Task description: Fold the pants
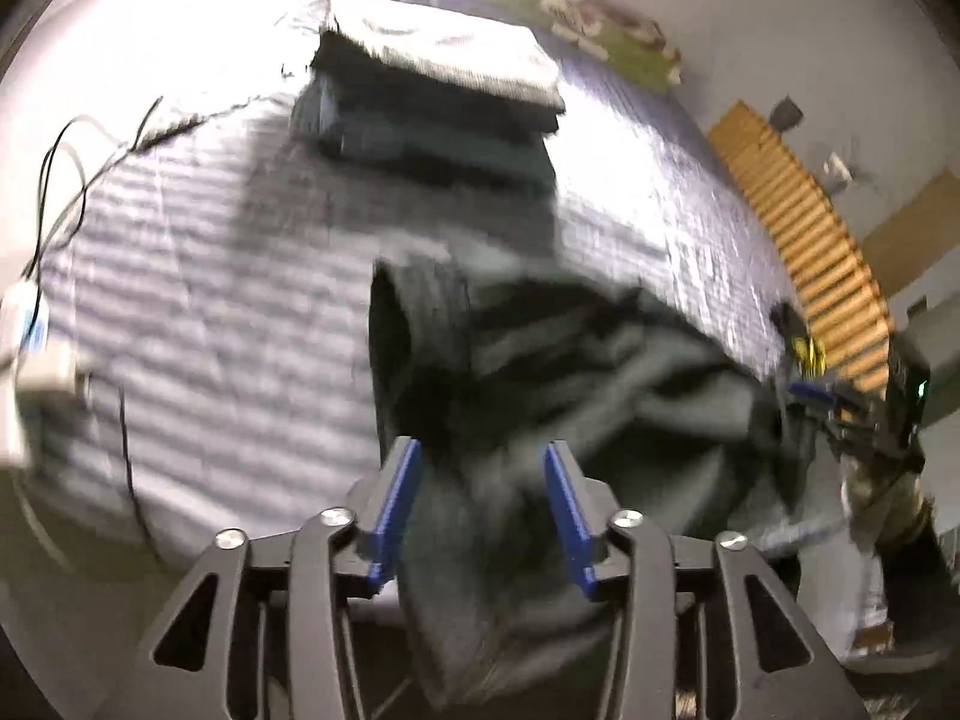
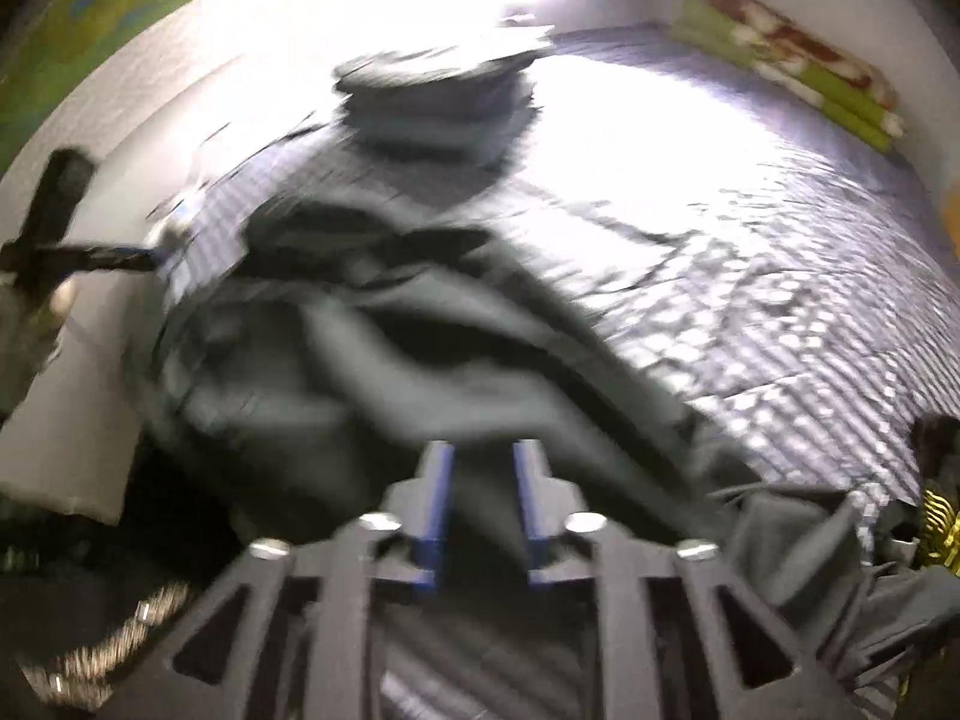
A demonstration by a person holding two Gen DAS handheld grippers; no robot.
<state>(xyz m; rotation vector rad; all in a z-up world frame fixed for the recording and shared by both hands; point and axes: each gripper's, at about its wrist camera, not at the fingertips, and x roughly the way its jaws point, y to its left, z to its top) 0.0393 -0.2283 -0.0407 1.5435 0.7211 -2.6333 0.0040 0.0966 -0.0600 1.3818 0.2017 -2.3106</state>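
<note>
Both hand-held grippers, left [image 1: 480,468] and right [image 2: 483,471], stand spread over the crumpled dark pants [image 1: 570,360] just in front of the folded stack [image 1: 432,96] on the bed [image 1: 210,240], gripping nothing, so bunched cloth may slip or snag.

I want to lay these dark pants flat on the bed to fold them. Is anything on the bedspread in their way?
Mostly not. The striped bedspread beside the crumpled dark pants looks bare. A stack of folded clothes sits farther back on it, and black cables lie along the bed's left edge. Blur hides small items.
</note>
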